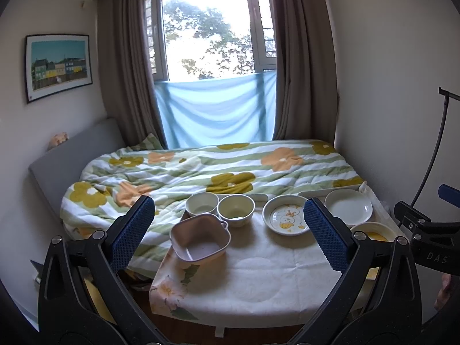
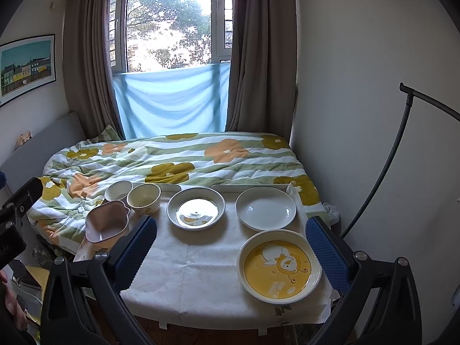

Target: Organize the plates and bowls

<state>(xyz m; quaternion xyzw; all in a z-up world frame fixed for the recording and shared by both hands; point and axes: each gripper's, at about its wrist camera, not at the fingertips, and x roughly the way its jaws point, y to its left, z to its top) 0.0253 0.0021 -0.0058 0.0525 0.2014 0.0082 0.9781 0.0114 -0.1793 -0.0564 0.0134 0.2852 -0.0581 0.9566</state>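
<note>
On the cloth-covered counter [image 2: 201, 273] at the foot of the bed [image 2: 172, 158], three plates and three bowls stood apart from both tools. Nearest the right tool [image 2: 230, 253] lay the yellow duck plate [image 2: 279, 266], between its spread fingers in the right wrist view and closer to the right-hand finger, though not touched. Beyond it sat the plain white plate [image 2: 266, 207], and to that plate's left the grey-rimmed duck plate [image 2: 196, 207]. Farther left were the bowls: a cream bowl with a duck print [image 2: 143, 199], a white bowl [image 2: 118, 190] just behind and beside it, and a pink square bowl [image 2: 105, 222] tilted at the counter's left edge, partly overhanging toward the bed.

From the left wrist view, the pink square bowl [image 1: 200, 237] showed between the fingers of the left tool [image 1: 229, 235], ahead of them and well clear, nearer the left finger. The cream bowl [image 1: 235, 209] and white bowl [image 1: 201, 203] stood side by side behind it, the grey-rimmed duck plate [image 1: 285, 215] partly hidden by the right finger.

Both tools were released, fingers wide and gripping nothing. The right tool [image 1: 425, 230] showed at the left view's right edge.
</note>
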